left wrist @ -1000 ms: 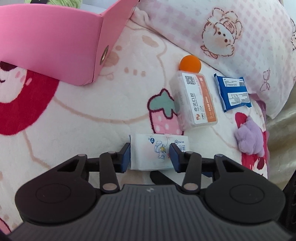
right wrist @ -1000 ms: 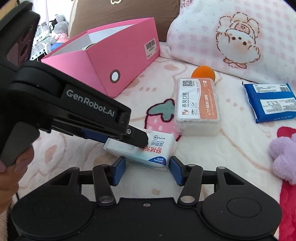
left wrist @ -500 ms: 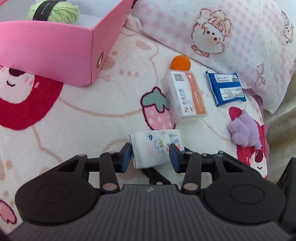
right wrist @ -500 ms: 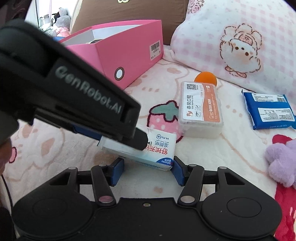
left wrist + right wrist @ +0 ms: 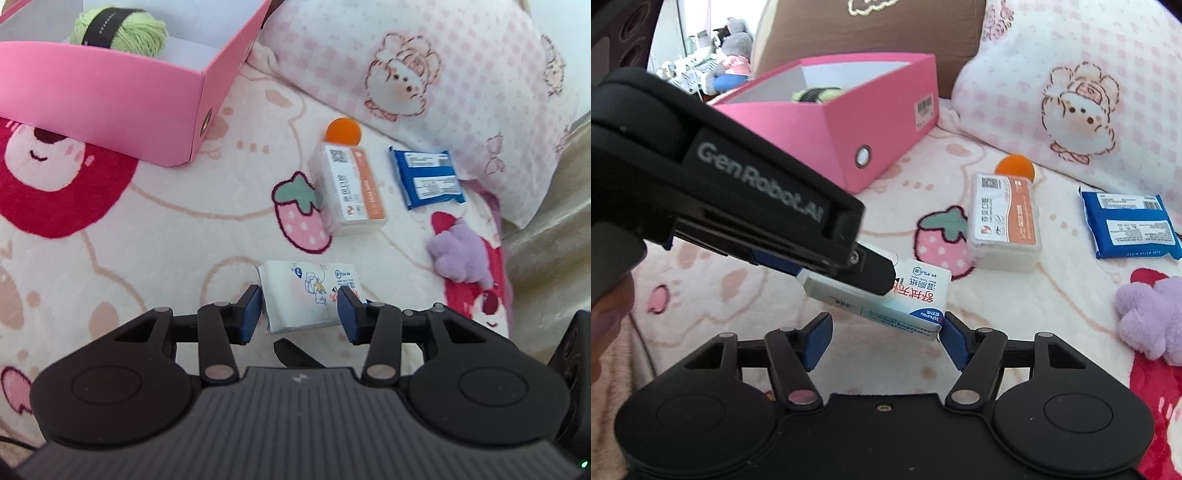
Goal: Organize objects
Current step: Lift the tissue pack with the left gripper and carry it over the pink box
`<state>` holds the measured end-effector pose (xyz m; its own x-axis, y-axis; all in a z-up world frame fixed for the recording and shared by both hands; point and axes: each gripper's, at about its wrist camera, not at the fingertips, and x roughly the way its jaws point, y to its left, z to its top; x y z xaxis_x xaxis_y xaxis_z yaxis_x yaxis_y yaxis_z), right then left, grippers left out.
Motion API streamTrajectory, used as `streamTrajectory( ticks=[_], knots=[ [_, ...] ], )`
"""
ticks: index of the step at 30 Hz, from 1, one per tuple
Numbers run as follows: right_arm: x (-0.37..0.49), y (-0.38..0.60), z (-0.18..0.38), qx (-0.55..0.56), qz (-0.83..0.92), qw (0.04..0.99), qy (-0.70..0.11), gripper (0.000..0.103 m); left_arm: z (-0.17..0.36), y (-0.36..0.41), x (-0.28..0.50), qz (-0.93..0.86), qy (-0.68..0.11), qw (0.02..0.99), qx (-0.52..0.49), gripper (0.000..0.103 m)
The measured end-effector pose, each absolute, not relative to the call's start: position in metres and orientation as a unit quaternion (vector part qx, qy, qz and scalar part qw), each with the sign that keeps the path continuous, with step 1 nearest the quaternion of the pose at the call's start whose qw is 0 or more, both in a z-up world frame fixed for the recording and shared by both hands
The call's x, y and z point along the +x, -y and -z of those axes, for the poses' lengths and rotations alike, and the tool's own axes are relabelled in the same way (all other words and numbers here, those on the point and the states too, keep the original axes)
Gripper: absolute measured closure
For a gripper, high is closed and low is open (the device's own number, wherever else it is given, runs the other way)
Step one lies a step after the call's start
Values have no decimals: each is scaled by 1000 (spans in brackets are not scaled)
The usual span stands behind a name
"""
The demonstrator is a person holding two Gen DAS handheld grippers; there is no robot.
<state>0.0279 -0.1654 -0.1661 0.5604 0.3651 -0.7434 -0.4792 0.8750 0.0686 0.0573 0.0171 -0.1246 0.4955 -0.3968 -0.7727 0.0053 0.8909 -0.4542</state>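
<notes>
My left gripper (image 5: 300,308) is shut on a white wet-wipe pack (image 5: 308,295) and holds it lifted above the blanket. The same pack (image 5: 916,299) shows in the right wrist view, clamped by the left gripper (image 5: 882,280). My right gripper (image 5: 884,338) is open and empty, just below the pack. A pink box (image 5: 110,96) stands at the far left and holds a green yarn ball (image 5: 120,31). On the blanket lie an orange-labelled box (image 5: 351,192), an orange ball (image 5: 343,131), a blue packet (image 5: 428,179) and a purple plush (image 5: 458,254).
A pink checked pillow (image 5: 424,74) lies along the back right. A brown cushion (image 5: 871,29) stands behind the pink box (image 5: 857,122). The blanket (image 5: 166,229) has strawberry and bear prints. A beige cover (image 5: 554,221) lies at the right edge.
My left gripper has risen with the wipe pack and tilted, so the inside of the pink box and the yarn ball came into view. The right gripper stayed open below the pack.
</notes>
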Motion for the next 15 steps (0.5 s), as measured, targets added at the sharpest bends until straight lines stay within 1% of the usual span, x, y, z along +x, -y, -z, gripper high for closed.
streamTrajectory(
  ticks=[5, 11, 15],
  knots=[
    [21, 167, 146, -59, -244, 883, -396, 32, 107, -17, 44, 126, -480, 846, -196, 60],
    [9, 163, 118, -70, -243, 890, -379, 32, 83, -21, 31, 130, -463, 854, -199, 60],
    [-1, 157, 101, -86, -239, 897, -361, 32, 64, -22, 24, 134, -449, 864, -182, 60]
  ],
)
